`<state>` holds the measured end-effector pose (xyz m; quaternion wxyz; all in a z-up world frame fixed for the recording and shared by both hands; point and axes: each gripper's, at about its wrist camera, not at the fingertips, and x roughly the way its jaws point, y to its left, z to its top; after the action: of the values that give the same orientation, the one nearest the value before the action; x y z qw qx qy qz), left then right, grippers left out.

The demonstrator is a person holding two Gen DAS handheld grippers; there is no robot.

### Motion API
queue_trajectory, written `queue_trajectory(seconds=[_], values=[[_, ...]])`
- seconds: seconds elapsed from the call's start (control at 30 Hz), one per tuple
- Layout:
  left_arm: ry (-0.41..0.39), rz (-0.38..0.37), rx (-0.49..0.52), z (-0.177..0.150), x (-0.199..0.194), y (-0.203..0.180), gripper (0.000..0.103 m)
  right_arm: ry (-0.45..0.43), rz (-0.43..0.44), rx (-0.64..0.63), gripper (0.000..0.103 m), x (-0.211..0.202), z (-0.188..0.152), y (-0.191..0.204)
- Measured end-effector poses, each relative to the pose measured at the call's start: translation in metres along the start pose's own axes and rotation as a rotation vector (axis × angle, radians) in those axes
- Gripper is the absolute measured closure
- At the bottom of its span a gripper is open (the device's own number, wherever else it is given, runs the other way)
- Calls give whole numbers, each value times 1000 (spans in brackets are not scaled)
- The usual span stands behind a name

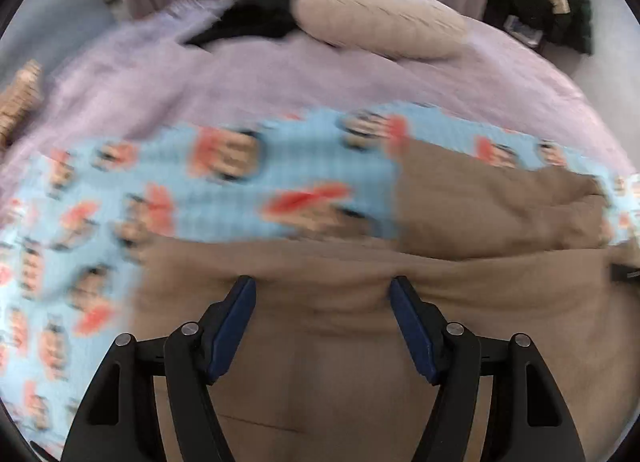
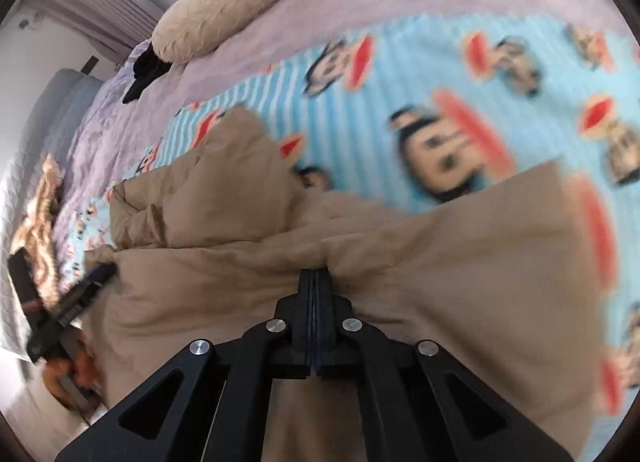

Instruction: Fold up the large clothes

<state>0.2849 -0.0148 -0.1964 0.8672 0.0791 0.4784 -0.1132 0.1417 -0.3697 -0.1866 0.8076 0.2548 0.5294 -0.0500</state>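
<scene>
A large tan garment point(image 1: 320, 342) lies crumpled over a light-blue blanket with cartoon faces point(image 1: 224, 181) on a bed. My left gripper point(image 1: 322, 286) hovers open just over the tan cloth, and nothing sits between its blue pads point(image 1: 234, 326). In the right wrist view the tan garment point(image 2: 460, 262) bunches toward my right gripper point(image 2: 315, 274), whose jaws are shut on a pinch of its edge, with wrinkles fanning out from the tips. The left gripper point(image 2: 86, 288) shows at the left edge of that view, held by a hand point(image 2: 64, 376).
A lilac bedspread point(image 1: 360, 77) covers the bed. A cream pillow point(image 1: 376, 21) and a black item point(image 1: 256, 17) lie at its far side. Dark clothes point(image 1: 548, 1) are piled on the floor at the right. A brown patterned cloth point(image 2: 44, 213) lies near the bed's left edge.
</scene>
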Motion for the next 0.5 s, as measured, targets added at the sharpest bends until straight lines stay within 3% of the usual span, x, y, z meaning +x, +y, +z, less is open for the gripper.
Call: queue_trajectory(seconds=[0.07,0.13,0.2,0.23,0.37,0.5], values=[[20,57,-36,-3,9,28,32,-43,-80,24,103,-20,-2,-24],[65,59,-132,-8,26,57,32,-52,-122,87,103,-24,-5,-52],[103,39,-226,-13,44,74,21,-36,-113,166,103,-16,-5,-76],[112,29,-262,-15,52,79,20,-27,-93,203,103,-7,-6,-86],[117,60,-257,-14,67,72,19,-25,-126,205,103,17,-1,-81],[138,85,-247,-7,54,72,19,-8,-157,207,103,13,4,-74]])
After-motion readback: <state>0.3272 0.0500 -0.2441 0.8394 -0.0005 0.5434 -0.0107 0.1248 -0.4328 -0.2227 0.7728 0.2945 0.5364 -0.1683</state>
